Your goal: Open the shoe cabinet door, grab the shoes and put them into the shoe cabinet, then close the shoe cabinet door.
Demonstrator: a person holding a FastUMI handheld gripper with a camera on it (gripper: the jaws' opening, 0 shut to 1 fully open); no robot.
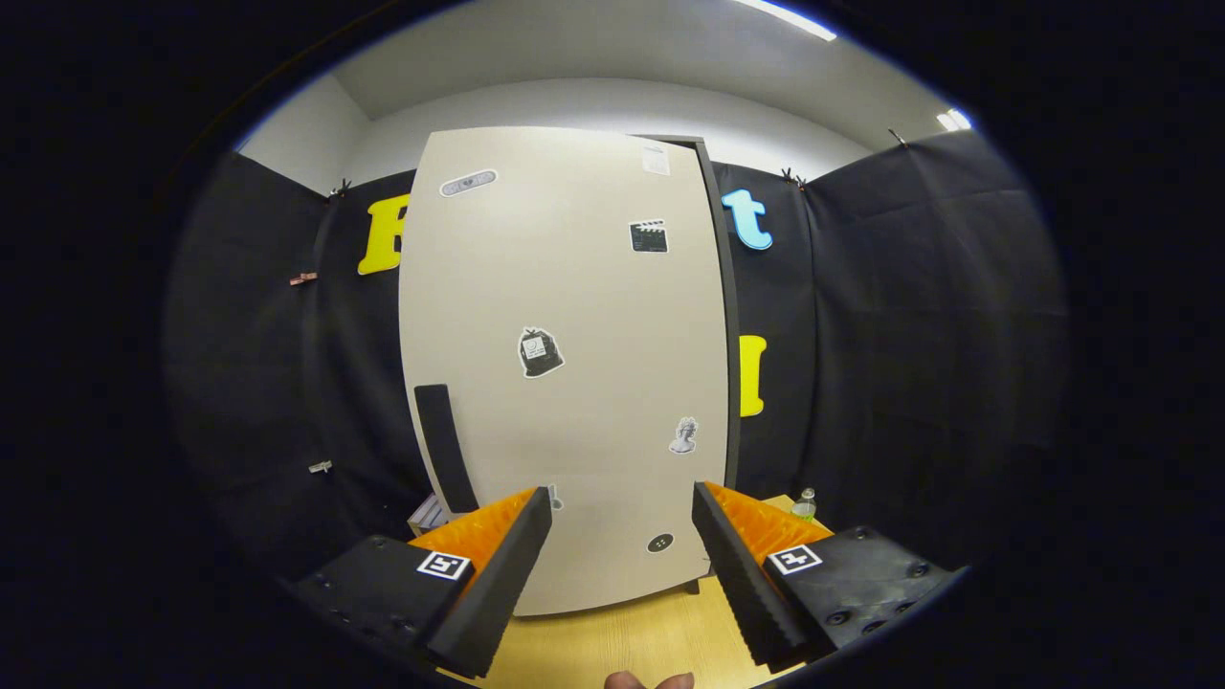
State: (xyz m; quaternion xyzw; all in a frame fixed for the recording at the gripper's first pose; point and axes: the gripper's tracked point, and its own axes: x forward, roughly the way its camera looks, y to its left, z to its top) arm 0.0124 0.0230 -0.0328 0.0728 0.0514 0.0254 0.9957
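- We see the shoe cabinet (565, 364) straight ahead of the gripper (622, 565), standing upright on a light wooden floor (622, 641), with its beige door (574, 287) flat across the front and closed.
- We find the gripper's two fingers spread wide apart with nothing between them; through the gap we look onto the lower part of the door and the strip of floor at the cabinet's foot.
- We cannot tell whether the fingertips touch the door or hang just short of it.
- A black vertical handle (445, 448) sits on the door near its left edge, low down, just above the tip of the left finger (498, 574).
- Several stickers (539, 352) are scattered over the door's face, one near its middle, others toward its top and its lower right.
- Beside the cabinet's lower left corner, behind the left finger, we make out part of a pale box-like thing (428, 514); what it is we cannot say.
- Beside the cabinet's lower right corner, past the right finger (746, 574), a small bottle (805, 503) stands on the floor.
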